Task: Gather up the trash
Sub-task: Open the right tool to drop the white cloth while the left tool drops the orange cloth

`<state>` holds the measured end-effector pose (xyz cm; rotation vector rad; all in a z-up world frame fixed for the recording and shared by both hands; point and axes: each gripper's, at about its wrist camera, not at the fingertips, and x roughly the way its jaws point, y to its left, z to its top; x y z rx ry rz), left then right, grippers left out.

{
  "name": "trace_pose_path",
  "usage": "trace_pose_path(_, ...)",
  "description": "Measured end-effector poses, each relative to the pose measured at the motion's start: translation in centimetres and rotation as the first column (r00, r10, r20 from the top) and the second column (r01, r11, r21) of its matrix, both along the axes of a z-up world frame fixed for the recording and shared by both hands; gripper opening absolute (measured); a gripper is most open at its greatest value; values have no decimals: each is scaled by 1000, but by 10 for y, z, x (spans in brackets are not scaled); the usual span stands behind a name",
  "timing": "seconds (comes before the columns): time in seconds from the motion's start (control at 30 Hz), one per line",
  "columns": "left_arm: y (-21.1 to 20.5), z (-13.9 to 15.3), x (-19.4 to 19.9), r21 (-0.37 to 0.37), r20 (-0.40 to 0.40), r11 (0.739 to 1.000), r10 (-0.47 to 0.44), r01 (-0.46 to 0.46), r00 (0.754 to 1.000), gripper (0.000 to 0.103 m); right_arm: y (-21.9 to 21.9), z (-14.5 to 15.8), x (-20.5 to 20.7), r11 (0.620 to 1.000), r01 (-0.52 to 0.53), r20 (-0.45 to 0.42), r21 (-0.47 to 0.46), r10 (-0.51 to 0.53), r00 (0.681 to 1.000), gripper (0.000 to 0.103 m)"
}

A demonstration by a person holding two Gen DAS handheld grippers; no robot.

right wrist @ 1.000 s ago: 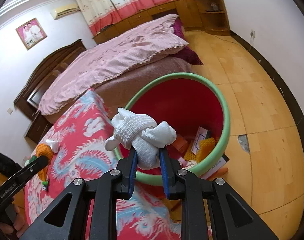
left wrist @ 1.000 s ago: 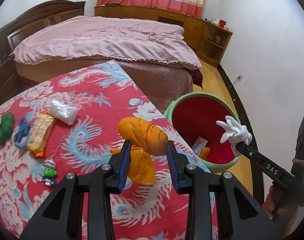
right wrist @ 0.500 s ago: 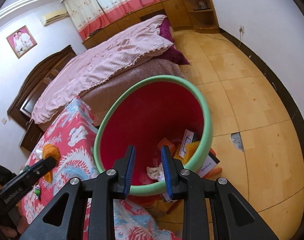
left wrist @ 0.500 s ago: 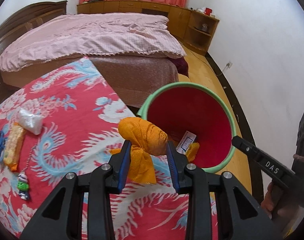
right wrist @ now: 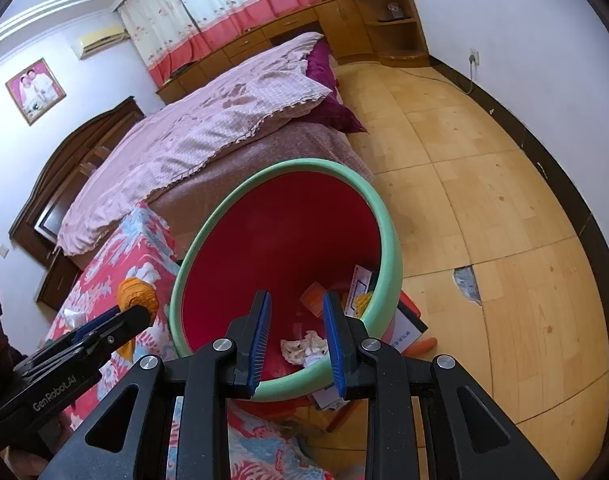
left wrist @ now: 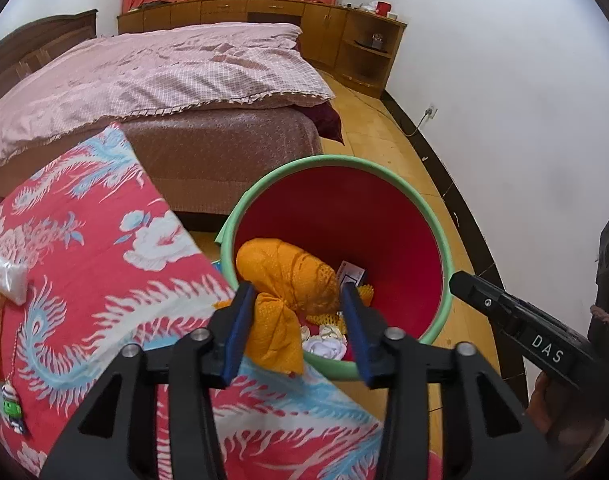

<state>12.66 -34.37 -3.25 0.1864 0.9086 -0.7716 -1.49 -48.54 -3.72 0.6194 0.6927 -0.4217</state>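
The left gripper (left wrist: 296, 320) has its blue-padded jaws spread, with the orange mesh bundle (left wrist: 288, 280) between them: a knotted foam net, its rounded bulb lying roughly crosswise between the pads and a limp tail hanging down toward the near edge. Whether the pads still press on the net cannot be told; the bulb nearly spans the gap. The bundle sits over the near-left rim of the trash bin (left wrist: 440, 240), a round bucket with a soft-looking pale green rim and a smooth red inside, standing on the wooden floor just right of the table. On the bin's floor lie a crumpled white wad (right wrist: 304, 348), a small printed card and scraps of yellow net. The right gripper (right wrist: 296, 340) hangs over the bin's near rim, jaws parted and holding nothing. The table carries a red cloth (left wrist: 96, 264) printed with pale blue and white phoenix shapes; at its left edge lies a small clear plastic packet (left wrist: 6, 280).
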Motion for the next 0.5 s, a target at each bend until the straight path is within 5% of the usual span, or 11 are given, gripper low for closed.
trace_pose_path(0.5, 17, 8, 4, -16, -2, 999, 49, -49, 999, 49, 8, 5, 0, 1000, -25, 12, -2, 25, 1000, 28)
